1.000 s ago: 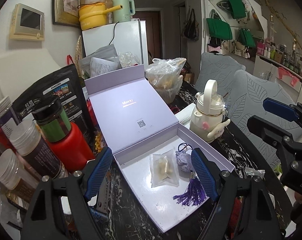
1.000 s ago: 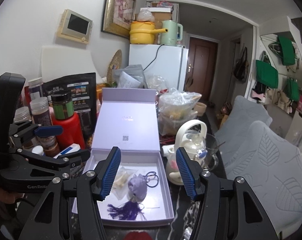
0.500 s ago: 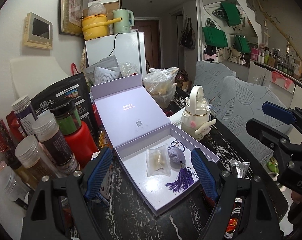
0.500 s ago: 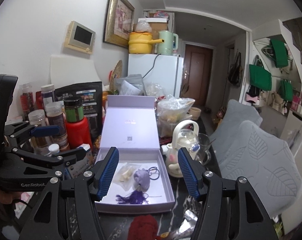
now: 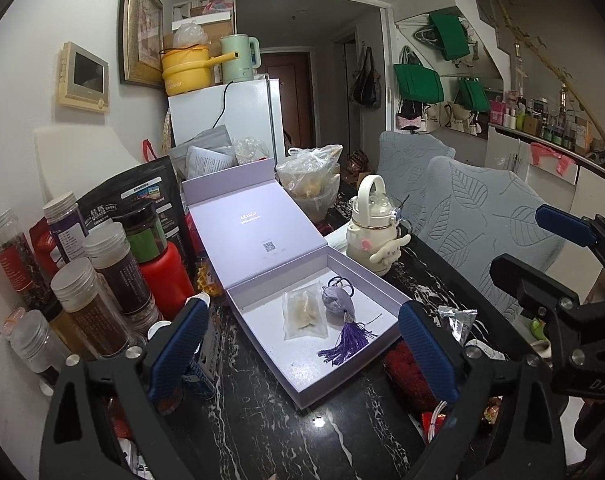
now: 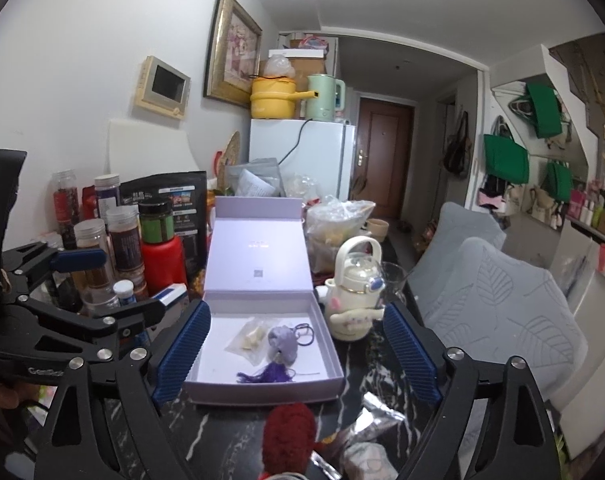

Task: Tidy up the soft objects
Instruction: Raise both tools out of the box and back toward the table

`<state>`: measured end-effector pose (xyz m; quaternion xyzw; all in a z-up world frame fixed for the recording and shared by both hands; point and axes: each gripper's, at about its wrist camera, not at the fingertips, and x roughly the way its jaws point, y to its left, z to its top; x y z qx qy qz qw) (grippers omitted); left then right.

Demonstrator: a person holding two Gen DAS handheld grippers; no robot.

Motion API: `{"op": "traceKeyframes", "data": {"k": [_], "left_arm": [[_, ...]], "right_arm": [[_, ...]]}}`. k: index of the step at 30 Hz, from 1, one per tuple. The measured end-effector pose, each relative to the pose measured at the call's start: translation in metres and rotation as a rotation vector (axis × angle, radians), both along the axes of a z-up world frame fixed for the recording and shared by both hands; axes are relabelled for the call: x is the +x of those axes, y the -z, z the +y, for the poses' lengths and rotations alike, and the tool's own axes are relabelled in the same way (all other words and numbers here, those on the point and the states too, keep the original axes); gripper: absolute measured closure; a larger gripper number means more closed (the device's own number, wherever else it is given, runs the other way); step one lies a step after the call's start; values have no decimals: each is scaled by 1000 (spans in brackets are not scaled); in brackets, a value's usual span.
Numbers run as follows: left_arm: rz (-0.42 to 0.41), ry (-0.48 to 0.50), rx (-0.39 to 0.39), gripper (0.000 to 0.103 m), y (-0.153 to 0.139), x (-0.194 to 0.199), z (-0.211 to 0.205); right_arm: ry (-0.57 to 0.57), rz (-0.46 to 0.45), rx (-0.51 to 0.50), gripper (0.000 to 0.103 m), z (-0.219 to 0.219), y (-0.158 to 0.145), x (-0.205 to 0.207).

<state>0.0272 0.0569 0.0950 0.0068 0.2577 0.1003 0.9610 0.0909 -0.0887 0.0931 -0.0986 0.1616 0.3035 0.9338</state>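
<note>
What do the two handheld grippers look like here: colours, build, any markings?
Both match: the left gripper and right gripper have matte black angular frames with silver bolt heads, and two fingers faced with ribbed blue pads. Seen from the other camera, each carries a blue lever on top. White lettering shows on the bodies, partly legible ("Gen..." on the left one). No cables or sleeves visible.

Background: red bottle (image 5: pixel 164 280) among spice jars (image 5: pixel 90 308), cream kettle (image 5: pixel 372 228) on dark marbled table (image 5: pixel 262 420), white fridge (image 5: pixel 230 120) behind.
</note>
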Motion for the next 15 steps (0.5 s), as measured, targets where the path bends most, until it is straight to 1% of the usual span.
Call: {"op": "traceKeyframes", "data": {"k": [5, 15], "left_arm": [[-8, 17, -3, 5, 1, -11, -7], [2, 48, -7, 5, 11, -25, -10]], "right_arm": [[41, -13, -18, 9, -7, 3, -10], [97, 53, -9, 9, -24, 13, -24]]}}
